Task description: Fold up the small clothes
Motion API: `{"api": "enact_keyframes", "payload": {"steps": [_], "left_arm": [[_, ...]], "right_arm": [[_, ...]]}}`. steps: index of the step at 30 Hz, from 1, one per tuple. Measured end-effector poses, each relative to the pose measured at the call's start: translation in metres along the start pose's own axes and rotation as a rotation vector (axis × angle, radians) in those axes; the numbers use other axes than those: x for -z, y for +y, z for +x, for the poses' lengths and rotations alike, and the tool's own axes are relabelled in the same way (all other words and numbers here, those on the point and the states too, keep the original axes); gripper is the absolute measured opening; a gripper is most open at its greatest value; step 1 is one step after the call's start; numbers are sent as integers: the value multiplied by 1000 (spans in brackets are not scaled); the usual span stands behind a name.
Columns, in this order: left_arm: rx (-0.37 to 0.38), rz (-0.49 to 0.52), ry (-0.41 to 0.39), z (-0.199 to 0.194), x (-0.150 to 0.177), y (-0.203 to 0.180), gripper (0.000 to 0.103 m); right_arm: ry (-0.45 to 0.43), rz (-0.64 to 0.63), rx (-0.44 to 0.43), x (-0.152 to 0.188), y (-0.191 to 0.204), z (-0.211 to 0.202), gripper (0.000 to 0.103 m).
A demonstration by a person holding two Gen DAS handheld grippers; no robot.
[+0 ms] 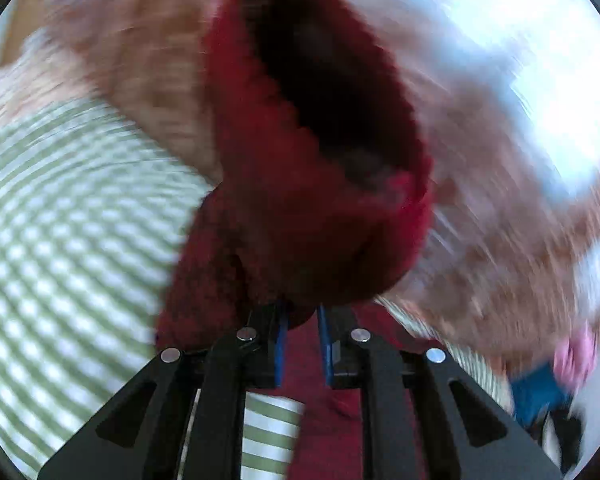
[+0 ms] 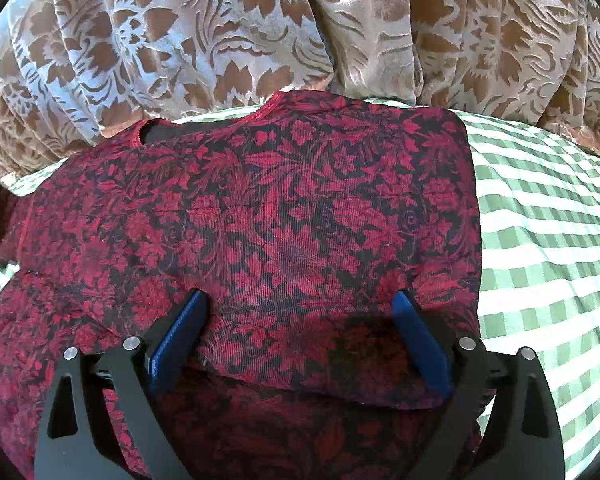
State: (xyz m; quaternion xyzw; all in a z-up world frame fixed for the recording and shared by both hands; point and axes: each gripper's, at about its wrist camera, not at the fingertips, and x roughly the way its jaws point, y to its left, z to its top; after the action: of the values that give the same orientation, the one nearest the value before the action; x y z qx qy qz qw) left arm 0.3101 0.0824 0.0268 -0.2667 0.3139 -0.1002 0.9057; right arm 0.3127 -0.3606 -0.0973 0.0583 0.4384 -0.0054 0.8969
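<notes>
A red and black flowered piece of clothing [image 2: 260, 220] lies spread out on a cloth with green and white squares [image 2: 548, 232]. In the right wrist view its neck hole with a red edge sits at the far side, close to a hanging brown and silver curtain with leaf shapes [image 2: 260, 28]. The near part of the clothing looks folded over, with a soft edge running across just past the right gripper [image 2: 300, 300]. The right gripper is wide open, and its two blue fingers [image 2: 180, 332] rest down on the clothing, one on each side of a smooth patch. In the left wrist view everything is blurry. The left gripper [image 1: 302, 312] is closed tight on a bit of the same red clothing [image 1: 312, 184], which lifts up in front of the camera like a dark red tube with a black hole in it. The green and white cloth [image 1: 68, 240] shows on the left. Something pink [image 1: 576, 356] and something blue [image 1: 540, 396] sit low on the right, too blurry to tell what they are.
</notes>
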Motion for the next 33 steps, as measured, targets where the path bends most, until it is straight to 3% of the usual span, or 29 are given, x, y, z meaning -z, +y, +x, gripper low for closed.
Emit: {"api": "enact_keyframes", "payload": {"steps": [3,7,8,9,10,16,21,29,31,33], "left_arm": [[54,184,73,28,42,-80,13],[79,312,235,79,101,-144,20],[69,343,289,95,118,-156,26],[61,363,315,103,129,-163,44],[53,380,337,111,138,-167,51],[53,386,328,92,155,-166,73],[13,397,288,68,160,-156,72],[-152,374,242,43,161,-103,69],[-159,340,244,39,160,-89,69],[-170,323,248,39,162,-79,69]], "right_arm": [[-3,3,-2,1,0,0,93],[-13,30,-29,3,-5,-3,94],[-16,40,-40,4,-7,-4,94],[-22,56,-59,4,-10,-5,94],[-25,66,-71,4,-12,-5,94],[-49,125,-150,3,-26,-7,94],[-45,124,-146,1,-25,-8,94],[-48,133,-77,11,-22,-48,94],[-65,133,-84,15,-22,-59,87],[-85,157,-147,18,-21,-70,73]]}}
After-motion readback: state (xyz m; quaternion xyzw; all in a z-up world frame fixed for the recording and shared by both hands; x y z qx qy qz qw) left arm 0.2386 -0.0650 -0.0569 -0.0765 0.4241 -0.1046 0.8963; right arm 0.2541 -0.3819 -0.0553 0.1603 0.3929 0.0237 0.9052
